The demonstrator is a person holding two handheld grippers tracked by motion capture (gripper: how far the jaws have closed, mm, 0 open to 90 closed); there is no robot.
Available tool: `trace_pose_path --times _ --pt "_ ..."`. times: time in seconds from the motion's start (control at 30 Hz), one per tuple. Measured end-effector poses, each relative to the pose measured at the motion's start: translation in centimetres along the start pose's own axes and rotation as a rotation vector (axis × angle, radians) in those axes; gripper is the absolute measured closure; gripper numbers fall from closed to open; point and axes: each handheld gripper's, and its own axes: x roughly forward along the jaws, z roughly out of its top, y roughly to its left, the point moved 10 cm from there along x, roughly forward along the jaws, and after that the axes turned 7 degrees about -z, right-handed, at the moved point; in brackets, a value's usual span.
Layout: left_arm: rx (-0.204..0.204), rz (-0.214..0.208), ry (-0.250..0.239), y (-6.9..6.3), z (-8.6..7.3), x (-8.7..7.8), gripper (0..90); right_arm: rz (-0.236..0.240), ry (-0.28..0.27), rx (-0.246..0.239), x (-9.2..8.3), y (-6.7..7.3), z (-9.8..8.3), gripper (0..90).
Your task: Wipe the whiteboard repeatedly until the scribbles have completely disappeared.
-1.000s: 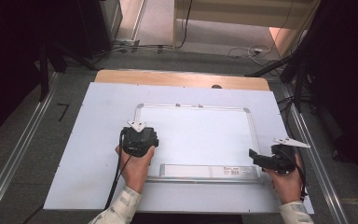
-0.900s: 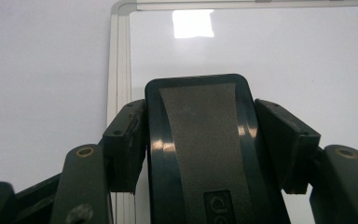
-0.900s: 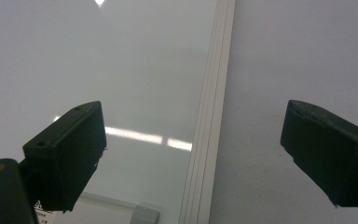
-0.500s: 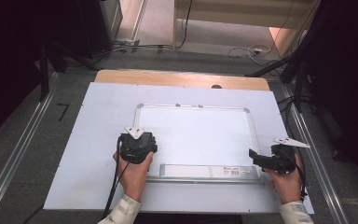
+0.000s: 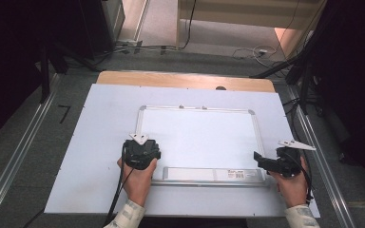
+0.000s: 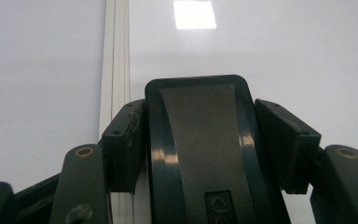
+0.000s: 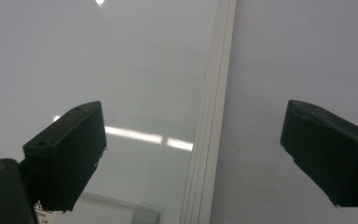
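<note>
Whiteboard: a whiteboard [image 5: 197, 137] lay flat on the white table sheet [image 5: 90, 142], its silver frame [image 6: 115, 56] running along its edges and a narrow tray [image 5: 204, 175] set along the near edge.
Left gripper: the left gripper [image 6: 205, 140] was clamped on a black eraser [image 6: 200, 154], one pad pressing each long side of it.
Eraser's place: held over the whiteboard's near left corner, just inside the frame; whether its underside touched the surface could not be told from these angles.
Left hand: the person's left hand [image 5: 138, 183] gripped the tool from the near side, its cable [image 5: 119, 190] trailing back toward the sleeve.
Right gripper: the right gripper [image 7: 193, 154] stood with jaws wide apart and nothing between them, hovering over the whiteboard's right frame edge.
Right hand: the right hand [image 5: 292, 187] sat by the near right corner, well apart from the left.
</note>
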Motion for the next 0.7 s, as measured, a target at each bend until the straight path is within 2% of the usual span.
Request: trace_pose_path --times 0.23,0.53,0.7 --pt "-0.002 0.006 -0.005 0.0 0.0 0.0 38.3 -0.001 0.002 -0.003 0.0 0.0 0.0 5.6" --pt "-0.004 -0.011 -0.002 -0.1 0.0 0.0 37.9 -0.002 0.001 -0.004 0.0 0.0 0.0 5.6" --pt "-0.012 -0.045 -0.045 -0.5 1.0 -0.9 32.0 -0.001 0.001 -0.004 0.0 0.0 0.0 5.6"
